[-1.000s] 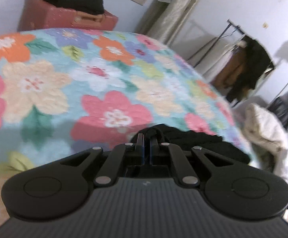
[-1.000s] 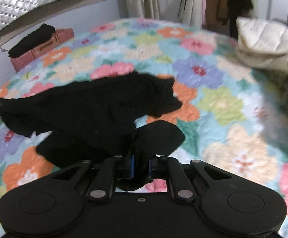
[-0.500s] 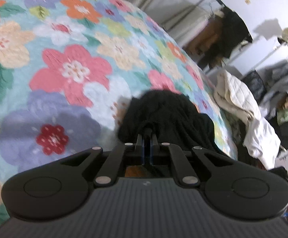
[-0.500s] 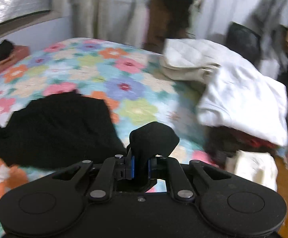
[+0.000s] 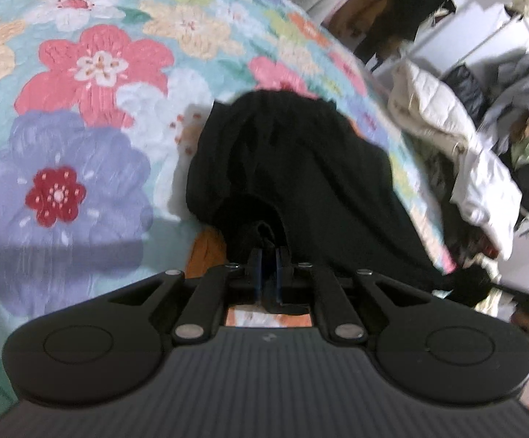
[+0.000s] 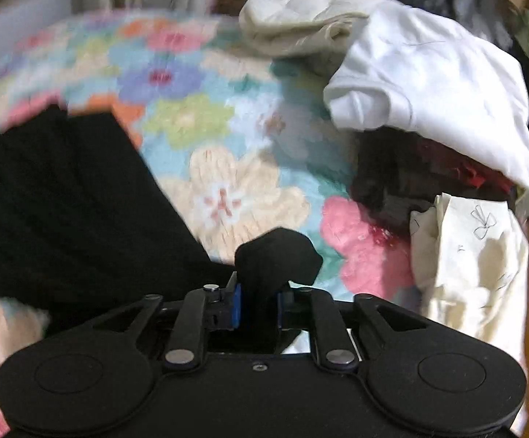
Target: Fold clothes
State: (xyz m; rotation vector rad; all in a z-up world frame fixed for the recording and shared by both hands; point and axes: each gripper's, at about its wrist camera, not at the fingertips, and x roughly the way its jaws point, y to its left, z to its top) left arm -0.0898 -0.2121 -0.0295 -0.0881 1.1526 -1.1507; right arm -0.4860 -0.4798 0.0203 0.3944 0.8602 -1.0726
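A black garment point(image 5: 293, 168) lies on the flowered bedspread point(image 5: 82, 73) and stretches toward the right edge of the bed. My left gripper point(image 5: 269, 255) is shut on one edge of it, near the lower middle of the left wrist view. In the right wrist view the same black garment point(image 6: 64, 200) spreads across the left side. My right gripper point(image 6: 259, 294) is shut on a bunched corner of it that sticks up between the fingers.
A pile of clothes sits at the bed's right edge: a white garment point(image 6: 439, 84), a cream quilted one point(image 6: 301, 18), dark and red items beneath, and a cream printed cloth point(image 6: 472, 266). A clothes rack with hanging garments point(image 5: 403, 3) stands beyond the bed.
Both grippers have moved toward the right side of the bed, keeping hold of the black garment. The garment has been dragged along and now lies stretched between them.
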